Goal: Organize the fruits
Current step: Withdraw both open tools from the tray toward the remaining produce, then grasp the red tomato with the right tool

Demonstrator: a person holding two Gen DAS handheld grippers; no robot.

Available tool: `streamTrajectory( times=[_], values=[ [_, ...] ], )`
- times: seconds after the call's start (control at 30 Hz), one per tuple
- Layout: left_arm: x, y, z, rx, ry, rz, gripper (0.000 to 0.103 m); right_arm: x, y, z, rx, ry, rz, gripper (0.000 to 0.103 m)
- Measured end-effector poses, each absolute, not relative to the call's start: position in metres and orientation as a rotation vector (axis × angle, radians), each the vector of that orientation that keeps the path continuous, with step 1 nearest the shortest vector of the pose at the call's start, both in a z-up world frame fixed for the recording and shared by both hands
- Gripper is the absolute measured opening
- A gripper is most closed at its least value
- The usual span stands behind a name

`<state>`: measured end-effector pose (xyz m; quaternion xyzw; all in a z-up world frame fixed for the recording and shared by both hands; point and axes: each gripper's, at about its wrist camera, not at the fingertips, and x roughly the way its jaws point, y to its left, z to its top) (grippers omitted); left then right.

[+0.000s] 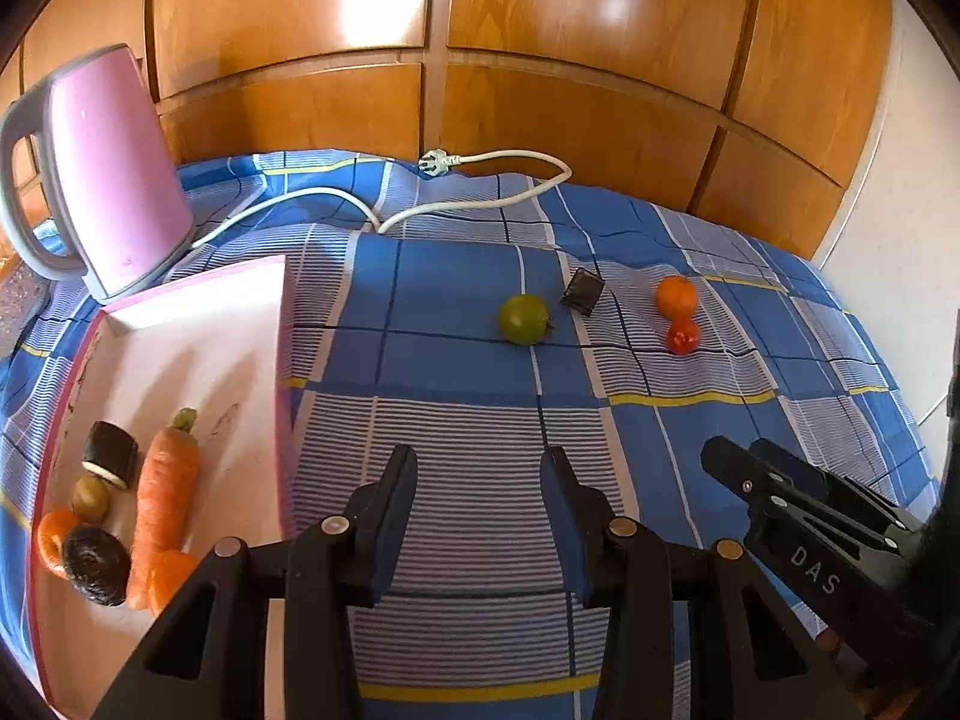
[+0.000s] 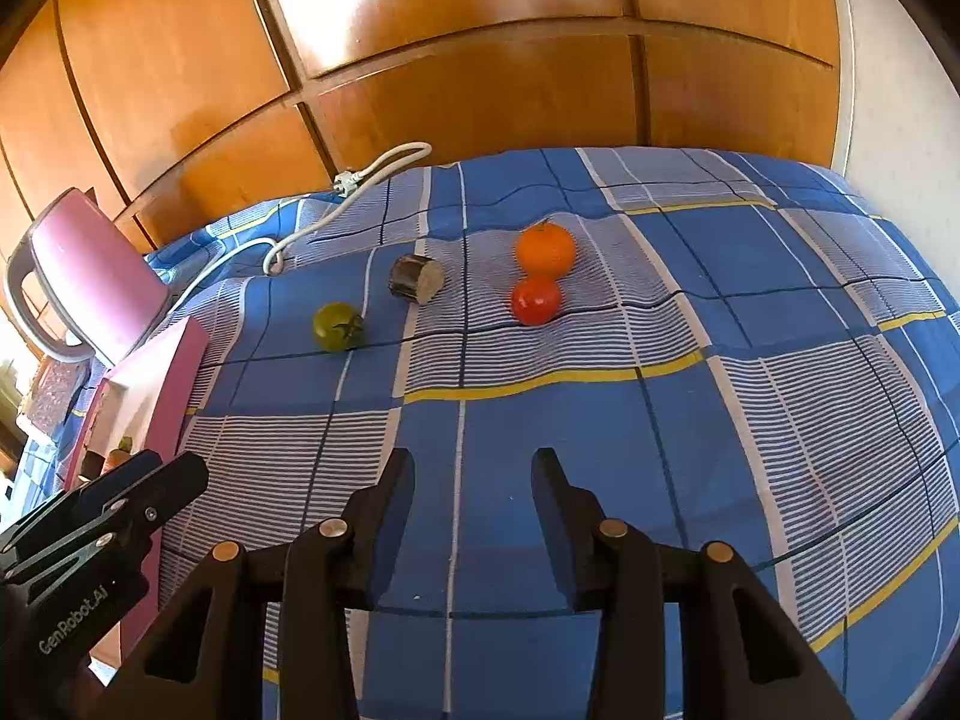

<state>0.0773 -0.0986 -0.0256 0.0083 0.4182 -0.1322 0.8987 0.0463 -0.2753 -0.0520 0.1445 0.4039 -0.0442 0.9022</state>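
A green tomato (image 1: 524, 318) (image 2: 337, 326), a dark cut eggplant piece (image 1: 582, 291) (image 2: 416, 279), an orange (image 1: 676, 296) (image 2: 545, 249) and a red tomato (image 1: 683, 336) (image 2: 536, 299) lie on the blue checked cloth. The red tomato touches the orange. A pink tray (image 1: 198, 330) (image 2: 174, 372) at the left holds a carrot (image 1: 165, 498), another eggplant piece (image 1: 110, 455), an avocado (image 1: 96, 564) and other produce. My left gripper (image 1: 478, 468) is open and empty beside the tray. My right gripper (image 2: 473, 471) is open and empty above the cloth.
A pink kettle (image 1: 114, 174) (image 2: 90, 276) stands behind the tray, and its white cord with plug (image 1: 441, 162) (image 2: 348, 183) trails across the back of the cloth. Wooden cabinet doors (image 1: 480, 30) stand behind. A white wall (image 1: 900, 210) is at the right.
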Motion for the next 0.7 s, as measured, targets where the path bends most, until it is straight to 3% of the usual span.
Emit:
streamTrajectory(
  times=[0.7],
  values=[
    [0.118,-0.123,-0.037,0.008,0.884,-0.268,0.043,0.080,-0.295,-0.059,0.286,0.853,-0.111,0.041]
  ],
)
